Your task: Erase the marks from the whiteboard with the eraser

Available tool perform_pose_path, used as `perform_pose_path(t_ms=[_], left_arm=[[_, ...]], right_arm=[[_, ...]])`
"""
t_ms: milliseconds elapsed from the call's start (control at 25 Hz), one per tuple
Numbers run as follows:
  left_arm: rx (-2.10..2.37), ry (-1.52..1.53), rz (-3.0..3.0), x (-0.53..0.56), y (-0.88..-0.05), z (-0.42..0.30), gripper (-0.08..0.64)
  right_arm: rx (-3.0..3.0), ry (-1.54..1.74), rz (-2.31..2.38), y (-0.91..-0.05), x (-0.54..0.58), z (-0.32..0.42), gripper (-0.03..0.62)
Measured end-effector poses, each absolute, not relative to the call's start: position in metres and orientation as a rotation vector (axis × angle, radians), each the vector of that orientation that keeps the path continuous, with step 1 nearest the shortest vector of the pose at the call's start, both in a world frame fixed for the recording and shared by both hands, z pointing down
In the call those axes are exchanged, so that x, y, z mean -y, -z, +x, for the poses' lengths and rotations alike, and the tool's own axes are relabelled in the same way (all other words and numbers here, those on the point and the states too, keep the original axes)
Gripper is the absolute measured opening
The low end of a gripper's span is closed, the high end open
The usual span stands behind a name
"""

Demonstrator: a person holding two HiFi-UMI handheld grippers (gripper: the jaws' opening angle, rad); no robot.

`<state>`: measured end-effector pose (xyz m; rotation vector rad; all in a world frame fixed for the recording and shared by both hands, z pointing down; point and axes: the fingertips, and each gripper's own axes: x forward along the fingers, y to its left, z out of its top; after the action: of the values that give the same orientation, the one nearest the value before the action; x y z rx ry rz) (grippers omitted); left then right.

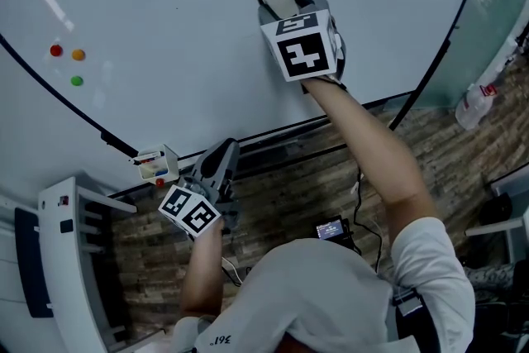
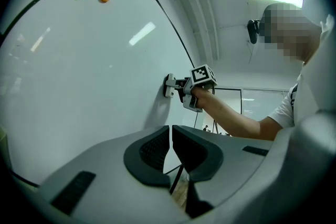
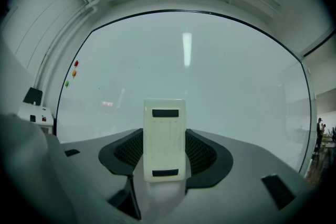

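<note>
Right hand-held gripper pinches one eraser against whiteboard. Left hand-held gripper pressed together, empty. Three magnets on whiteboard.

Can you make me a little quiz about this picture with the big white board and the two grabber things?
1. True or false: the left gripper has its jaws wide apart.
2. How many coloured dots are on the whiteboard? A two, B three, C five.
3. Fill in the gap: the right gripper is shut on the ____.
Key: 1 false, they are together with nothing between them. 2 B. 3 eraser.
</note>
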<state>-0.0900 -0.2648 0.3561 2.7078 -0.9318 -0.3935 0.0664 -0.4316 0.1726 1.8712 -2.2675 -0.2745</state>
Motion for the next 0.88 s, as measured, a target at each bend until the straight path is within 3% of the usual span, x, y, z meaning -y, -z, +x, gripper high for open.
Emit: perform_pose_path(t_ms=[880], left_arm=[[0.96, 0.38, 2.702, 0.262, -0.357, -0.08, 0.017]], right_arm=[[2.17, 0.279, 1.979, -0.177, 0.433, 0.146, 0.261]])
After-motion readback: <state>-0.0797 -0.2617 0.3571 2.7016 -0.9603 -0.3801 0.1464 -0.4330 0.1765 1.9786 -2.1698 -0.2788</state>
